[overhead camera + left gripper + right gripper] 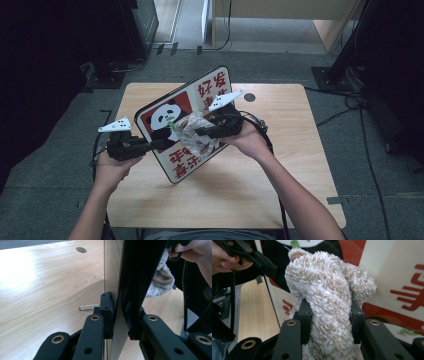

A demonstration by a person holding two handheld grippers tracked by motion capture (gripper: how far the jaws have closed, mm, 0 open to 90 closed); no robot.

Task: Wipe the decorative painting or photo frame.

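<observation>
My left gripper (121, 322) clamps the tilted panda-printed red-and-white sign board (187, 120) by its edge, forearm low | my right gripper (329, 320) squeezes a fluffy beige-and-white towel cloth (327, 290) against the board's face | board stands on the light wooden table (280, 175).

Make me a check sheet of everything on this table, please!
Surface: wooden table, with a round hole near the far edge.
Job's things: panda sign held tilted on edge; fluffy cloth pressed on its face.
Clutter: a paper clip on the table.
Grippers: left gripper shut on the sign's edge; right gripper shut on the cloth.
Cables: black cable trails from the right gripper; more on the floor.
Surroundings: grey floor, dark stands, a pale cabinet beyond.
</observation>
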